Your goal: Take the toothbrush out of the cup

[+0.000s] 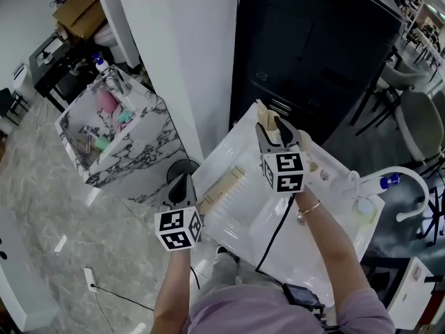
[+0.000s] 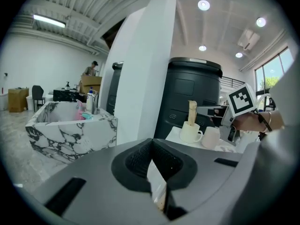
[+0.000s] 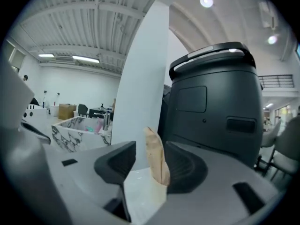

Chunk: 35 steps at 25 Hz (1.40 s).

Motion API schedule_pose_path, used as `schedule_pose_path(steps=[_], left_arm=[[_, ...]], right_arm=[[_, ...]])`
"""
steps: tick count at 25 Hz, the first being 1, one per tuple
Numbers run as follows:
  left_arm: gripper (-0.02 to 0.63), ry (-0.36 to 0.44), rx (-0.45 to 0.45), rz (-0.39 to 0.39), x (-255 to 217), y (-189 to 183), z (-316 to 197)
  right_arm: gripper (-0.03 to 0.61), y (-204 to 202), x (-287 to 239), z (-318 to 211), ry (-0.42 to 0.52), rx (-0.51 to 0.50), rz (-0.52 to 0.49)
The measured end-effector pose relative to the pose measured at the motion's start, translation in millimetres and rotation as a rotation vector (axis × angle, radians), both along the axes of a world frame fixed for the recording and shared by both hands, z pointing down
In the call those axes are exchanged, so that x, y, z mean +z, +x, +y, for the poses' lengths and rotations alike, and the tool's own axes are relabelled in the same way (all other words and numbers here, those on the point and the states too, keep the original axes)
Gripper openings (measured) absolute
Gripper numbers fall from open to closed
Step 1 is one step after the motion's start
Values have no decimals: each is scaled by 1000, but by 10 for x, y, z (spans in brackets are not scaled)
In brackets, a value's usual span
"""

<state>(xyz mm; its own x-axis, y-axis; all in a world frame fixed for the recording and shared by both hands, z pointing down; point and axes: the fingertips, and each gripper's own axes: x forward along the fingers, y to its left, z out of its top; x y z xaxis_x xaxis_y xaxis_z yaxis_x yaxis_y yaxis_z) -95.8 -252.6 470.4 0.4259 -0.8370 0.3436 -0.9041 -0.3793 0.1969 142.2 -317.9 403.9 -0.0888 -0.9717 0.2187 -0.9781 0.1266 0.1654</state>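
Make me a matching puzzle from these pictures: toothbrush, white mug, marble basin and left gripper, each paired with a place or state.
1 toothbrush
2 white mug
3 marble basin
4 left gripper

A jaws together, empty
B beside a second cup
C between the open jaws of the right gripper
D on the floor, left of the white table

Pairs: 1-C, 2-B, 3-D, 4-A

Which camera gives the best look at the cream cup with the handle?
The left gripper view: the cream cup shows whole, side on, with the toothbrush standing in it. In the head view the right tongs seem to cover it. The right gripper view shows only the toothbrush, no cup.
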Motion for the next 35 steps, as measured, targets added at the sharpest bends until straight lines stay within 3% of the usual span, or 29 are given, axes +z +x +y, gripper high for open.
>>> schedule_pose_path(steps=[9,13,21,35], left_arm=[[0,-27,16,2,121,7,-161],[0,-40,15,5,181,-21,-203],[0,-45,8,13,222,-100,-248],[0,-30,21,26,141,-73,-191]], right_arm=[[210,32,257,-358,-106,35,164],[161,97,289,-424,-118,79,192],[77,127,163,-444,-62,113,211],[64,105,-565,-200,153,148,204]])
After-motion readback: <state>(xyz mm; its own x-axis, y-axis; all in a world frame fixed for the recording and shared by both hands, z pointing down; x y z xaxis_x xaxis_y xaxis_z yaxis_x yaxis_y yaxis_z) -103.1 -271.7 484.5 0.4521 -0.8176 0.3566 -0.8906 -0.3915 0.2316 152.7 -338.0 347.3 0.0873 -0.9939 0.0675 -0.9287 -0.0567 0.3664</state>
